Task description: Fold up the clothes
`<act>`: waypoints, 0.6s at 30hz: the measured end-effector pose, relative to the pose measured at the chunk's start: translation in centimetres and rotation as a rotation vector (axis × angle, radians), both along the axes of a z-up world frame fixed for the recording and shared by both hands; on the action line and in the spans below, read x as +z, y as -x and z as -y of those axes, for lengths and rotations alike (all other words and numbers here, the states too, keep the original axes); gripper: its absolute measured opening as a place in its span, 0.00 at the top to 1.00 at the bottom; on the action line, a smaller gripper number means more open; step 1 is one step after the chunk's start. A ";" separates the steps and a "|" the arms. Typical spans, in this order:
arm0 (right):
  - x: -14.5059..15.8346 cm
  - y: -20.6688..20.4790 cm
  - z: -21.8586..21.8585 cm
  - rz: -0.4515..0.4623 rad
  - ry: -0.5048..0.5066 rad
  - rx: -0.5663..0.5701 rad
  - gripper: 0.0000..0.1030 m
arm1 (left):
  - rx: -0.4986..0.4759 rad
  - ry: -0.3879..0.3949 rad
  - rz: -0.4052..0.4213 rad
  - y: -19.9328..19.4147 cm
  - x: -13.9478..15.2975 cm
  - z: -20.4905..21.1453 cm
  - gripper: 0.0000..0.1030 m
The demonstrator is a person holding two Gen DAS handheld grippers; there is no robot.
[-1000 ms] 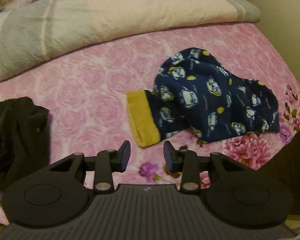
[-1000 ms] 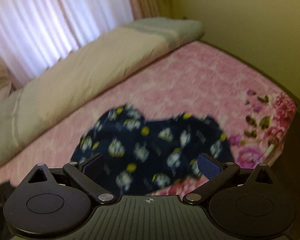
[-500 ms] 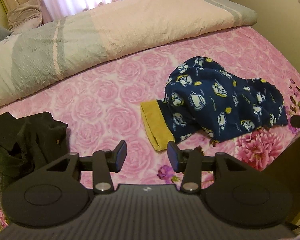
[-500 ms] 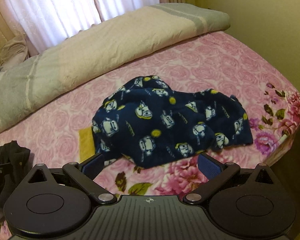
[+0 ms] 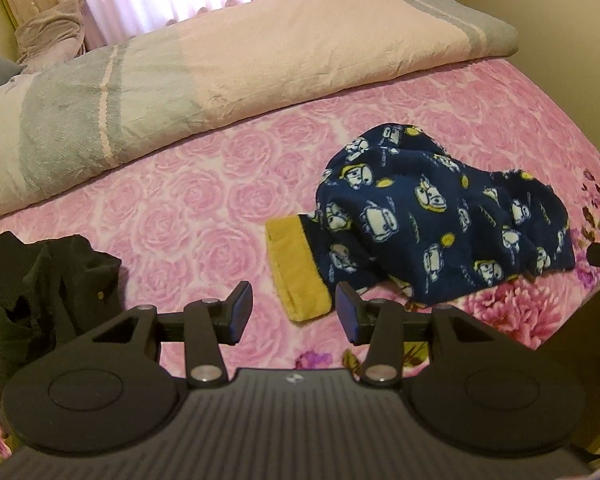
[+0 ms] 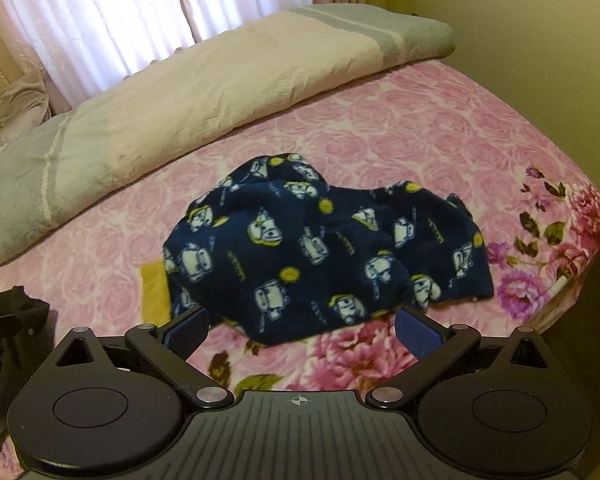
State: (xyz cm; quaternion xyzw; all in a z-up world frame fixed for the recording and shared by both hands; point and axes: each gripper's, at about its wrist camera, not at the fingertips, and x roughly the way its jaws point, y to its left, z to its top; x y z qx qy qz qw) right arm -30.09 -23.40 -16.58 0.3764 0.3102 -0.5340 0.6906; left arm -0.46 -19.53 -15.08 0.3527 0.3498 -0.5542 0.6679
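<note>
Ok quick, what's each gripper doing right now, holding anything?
Left gripper: open, empty, above the pink floral bedspread.
Right gripper: open wide, empty.

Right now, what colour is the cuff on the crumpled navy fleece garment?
Mustard yellow cuff, clearest in the left wrist view.

Your left gripper [image 5: 294, 312]: matte black body, ribbed centre plate with small white emblem at 12 o'clock edge, round disc housings at 9 and 3 o'clock, silver pivot screws, dark-blue pads [image 5: 242, 312]. Your right gripper [image 6: 302, 330]: same black build, crosshair mark on plate, brighter blue textured pads [image 6: 414, 332].
</note>
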 end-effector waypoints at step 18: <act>-5.1 24.3 13.8 -0.093 -0.104 -0.033 0.01 | -0.057 -0.121 -0.143 22.4 -8.4 10.4 0.48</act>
